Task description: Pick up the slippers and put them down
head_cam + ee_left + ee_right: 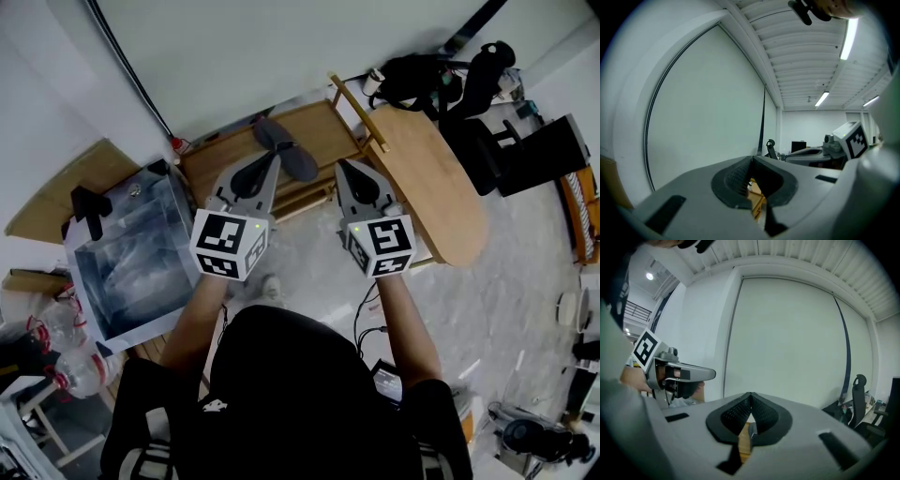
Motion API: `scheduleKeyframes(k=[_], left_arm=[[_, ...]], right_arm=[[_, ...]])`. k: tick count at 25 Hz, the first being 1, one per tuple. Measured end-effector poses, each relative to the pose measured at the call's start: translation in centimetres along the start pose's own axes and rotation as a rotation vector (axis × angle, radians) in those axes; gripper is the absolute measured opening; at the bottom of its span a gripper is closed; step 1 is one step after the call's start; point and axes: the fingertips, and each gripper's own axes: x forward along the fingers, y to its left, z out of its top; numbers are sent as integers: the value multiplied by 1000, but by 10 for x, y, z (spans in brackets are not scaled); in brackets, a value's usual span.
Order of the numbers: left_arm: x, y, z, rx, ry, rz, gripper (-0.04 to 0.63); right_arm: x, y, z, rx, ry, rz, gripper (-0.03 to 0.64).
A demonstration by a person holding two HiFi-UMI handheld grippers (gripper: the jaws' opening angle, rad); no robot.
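Head view, centre: left gripper [272,165] and right gripper [343,170] sit side by side, both closed and empty. What look like dark slippers [298,163] lie on a wooden rack [223,156] just above.

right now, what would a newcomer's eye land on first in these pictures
In the middle of the head view, the left tongs and right tongs are held out side by side, both shut and empty. Just beyond their tips a pair of dark slippers lies on a low wooden rack. An oval wooden tabletop is to the right.
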Motion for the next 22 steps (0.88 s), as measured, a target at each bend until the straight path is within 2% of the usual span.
scheduleKeyframes(k=[10,22], left_arm=[[11,37,-26,-26,40,-23,6],[33,53,-41,-36,71,-36,6]], right_arm=[[41,9,-20,-10,62,-4,-14],[72,0,-32,-35,104,21,-14]])
